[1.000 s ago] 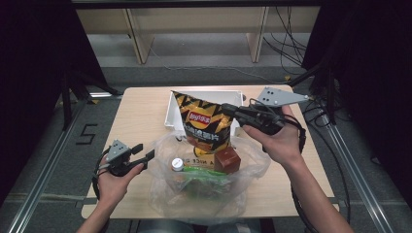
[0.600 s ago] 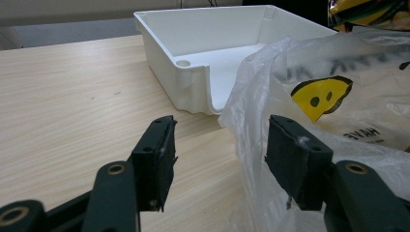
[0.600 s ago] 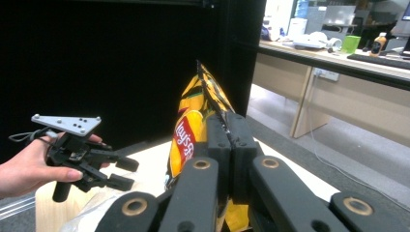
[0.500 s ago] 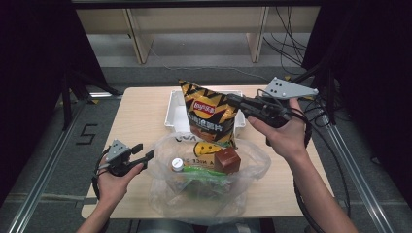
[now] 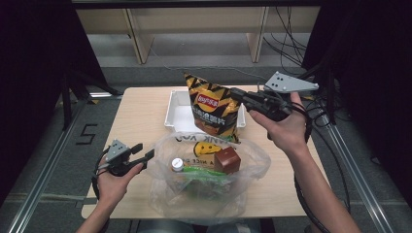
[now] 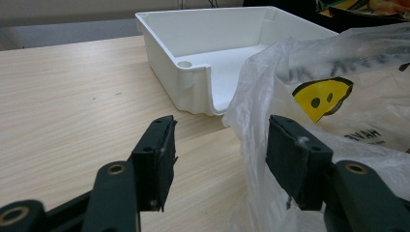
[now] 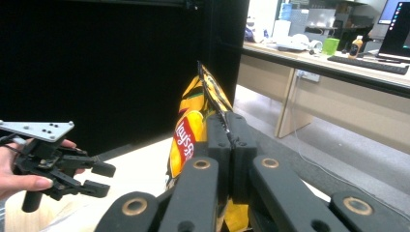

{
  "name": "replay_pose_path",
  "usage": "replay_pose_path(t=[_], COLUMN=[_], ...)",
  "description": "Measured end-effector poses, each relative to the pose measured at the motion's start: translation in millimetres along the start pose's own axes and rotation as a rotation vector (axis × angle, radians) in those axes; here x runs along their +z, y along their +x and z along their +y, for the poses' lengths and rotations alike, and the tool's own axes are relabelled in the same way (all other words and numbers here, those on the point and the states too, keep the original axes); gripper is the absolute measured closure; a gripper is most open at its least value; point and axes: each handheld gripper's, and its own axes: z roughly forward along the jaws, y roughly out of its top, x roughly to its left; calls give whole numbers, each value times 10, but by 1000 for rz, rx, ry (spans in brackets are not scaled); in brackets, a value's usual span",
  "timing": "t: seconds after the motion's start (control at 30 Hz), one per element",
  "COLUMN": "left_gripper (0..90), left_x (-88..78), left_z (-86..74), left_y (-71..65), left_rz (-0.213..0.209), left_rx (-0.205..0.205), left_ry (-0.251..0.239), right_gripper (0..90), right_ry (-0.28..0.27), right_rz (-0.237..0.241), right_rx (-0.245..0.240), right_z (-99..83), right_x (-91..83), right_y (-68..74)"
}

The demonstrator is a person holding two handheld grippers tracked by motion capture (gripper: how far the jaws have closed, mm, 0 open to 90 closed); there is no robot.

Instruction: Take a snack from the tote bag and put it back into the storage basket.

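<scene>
Plastic bag (image 5: 209, 179) nearest us lies slack on the tabletop (image 5: 141, 111) beside our idle left tool (image 5: 144, 151), jaws apart, so the chip bag (image 5: 214, 109), pinched by its edge in our right tool (image 5: 236, 93) above the white bin (image 5: 177, 109), may slip free.

Glossy foil chip bag (image 5: 216, 108), thin crinkled plastic bag (image 5: 209, 179) — matt wooden table (image 5: 141, 111)

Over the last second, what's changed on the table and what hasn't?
The right gripper, shut on the chip bag, has lifted it up out of the plastic bag and back, so it hangs over the white tray. The left gripper stayed open at the plastic bag's edge; the brown box and bottle stayed inside.
</scene>
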Motion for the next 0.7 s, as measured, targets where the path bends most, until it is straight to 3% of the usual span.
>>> replay_pose_path(t=[0.7], left_gripper=[437], left_x=[7], left_z=[-4], left_y=[9], left_rz=[-5], left_rx=[-4], left_ry=[-4], right_gripper=[900], right_ry=[-10], right_rz=[-36], right_rx=[-5], right_z=[74], right_x=[196], right_y=[-169])
